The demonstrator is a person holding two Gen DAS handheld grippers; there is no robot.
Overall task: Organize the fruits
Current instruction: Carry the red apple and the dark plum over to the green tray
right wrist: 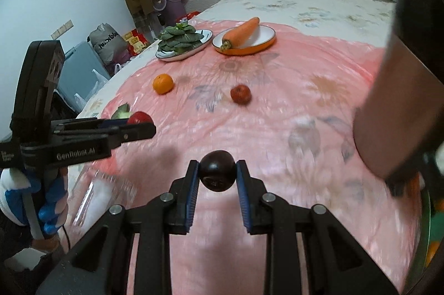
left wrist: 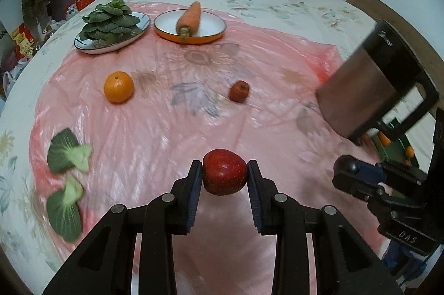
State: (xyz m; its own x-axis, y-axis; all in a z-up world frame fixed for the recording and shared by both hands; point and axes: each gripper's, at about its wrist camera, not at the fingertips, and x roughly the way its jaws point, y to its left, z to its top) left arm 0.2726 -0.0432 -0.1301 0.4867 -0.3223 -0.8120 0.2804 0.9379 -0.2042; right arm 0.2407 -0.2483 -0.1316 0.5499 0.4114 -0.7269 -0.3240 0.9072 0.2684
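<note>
Left gripper (left wrist: 224, 174) pinches red apple (left wrist: 225, 172), raised over pink sheet (left wrist: 194, 106). Right gripper (right wrist: 217, 172) pinches dark plum (right wrist: 217, 170). Orange (left wrist: 118, 87) lies apart.

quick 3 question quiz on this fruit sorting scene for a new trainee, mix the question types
1. True or false: the carrot lies on the plate of greens.
2. What does the left hand-held gripper hold? A) orange B) red apple C) carrot
3. Fill in: the right hand-held gripper is shut on a ____ fruit.

Key: 1 false, it lies in the orange-rimmed dish. 2 B, the red apple. 3 dark, the dark fruit.
</note>
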